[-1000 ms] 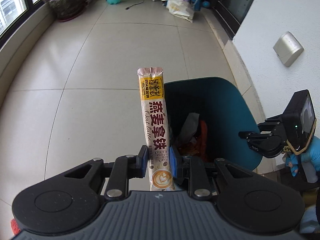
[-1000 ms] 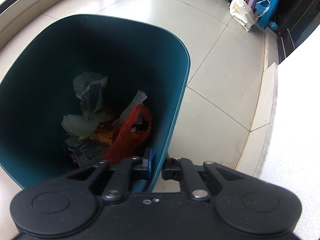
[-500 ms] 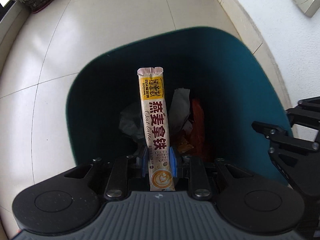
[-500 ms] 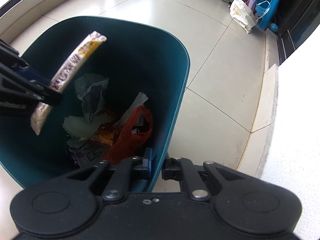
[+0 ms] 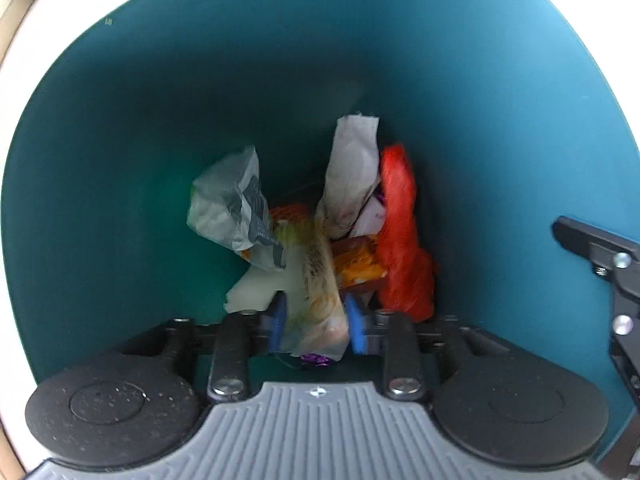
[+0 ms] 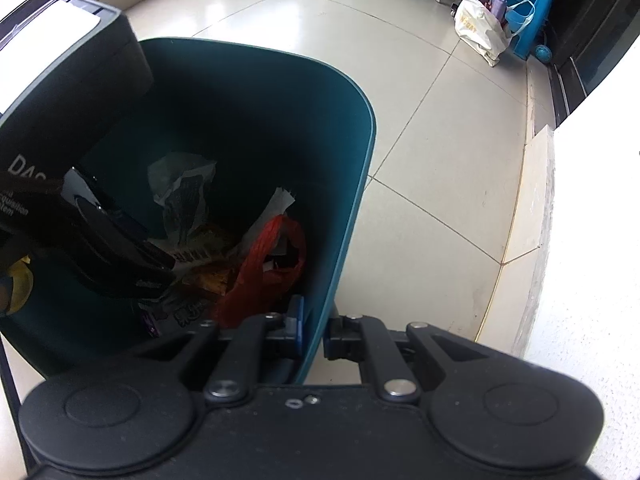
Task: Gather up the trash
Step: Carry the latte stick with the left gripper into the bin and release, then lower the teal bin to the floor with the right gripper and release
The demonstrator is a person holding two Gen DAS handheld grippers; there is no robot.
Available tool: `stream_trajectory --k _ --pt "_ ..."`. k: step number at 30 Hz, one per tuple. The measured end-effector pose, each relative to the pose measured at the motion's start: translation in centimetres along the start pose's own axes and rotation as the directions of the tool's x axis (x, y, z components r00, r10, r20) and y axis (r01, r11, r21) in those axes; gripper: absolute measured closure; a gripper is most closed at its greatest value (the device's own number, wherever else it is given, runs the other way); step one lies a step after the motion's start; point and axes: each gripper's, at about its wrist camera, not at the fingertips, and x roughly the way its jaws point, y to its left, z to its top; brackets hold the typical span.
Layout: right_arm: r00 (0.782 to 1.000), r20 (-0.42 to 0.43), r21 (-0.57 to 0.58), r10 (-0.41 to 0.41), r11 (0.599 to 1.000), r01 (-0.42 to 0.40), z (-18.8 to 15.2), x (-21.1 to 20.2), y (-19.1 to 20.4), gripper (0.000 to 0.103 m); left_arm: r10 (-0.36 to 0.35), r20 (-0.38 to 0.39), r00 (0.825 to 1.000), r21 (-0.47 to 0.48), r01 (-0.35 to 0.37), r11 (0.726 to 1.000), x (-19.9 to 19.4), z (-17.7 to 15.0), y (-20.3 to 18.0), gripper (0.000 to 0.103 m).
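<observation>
The teal bin [image 5: 160,120] is seen standing on the tiled floor [image 6: 420,140], w/ its wall pinched by the right hand-held gripper [image 6: 312,334], whose jaws are clamped together on the rim. The left hand-held gripper [image 5: 316,322] is pointed down inside the bin; its jaws have just been opening and are now apart, w/ the blurred sachet [image 5: 316,280] seen between the pads, no longer pressed. Below it, a red bag [image 5: 400,232] and crumpled wrappers [image 5: 232,204] are piled at the bottom.
</observation>
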Motion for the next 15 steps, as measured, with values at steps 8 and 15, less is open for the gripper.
stream_trajectory --k 8,15 --pt "1.0 0.001 0.024 -0.009 1.0 0.009 0.0 -0.5 0.0 0.093 -0.003 0.102 0.995 0.02 0.001 1.0 -3.1 -1.8 -0.5 0.037" --pt "0.999 0.047 0.048 -0.023 0.999 0.021 -0.3 -3.4 0.4 0.089 0.024 0.206 0.978 0.017 -0.028 0.999 -7.1 -4.0 0.1 0.037"
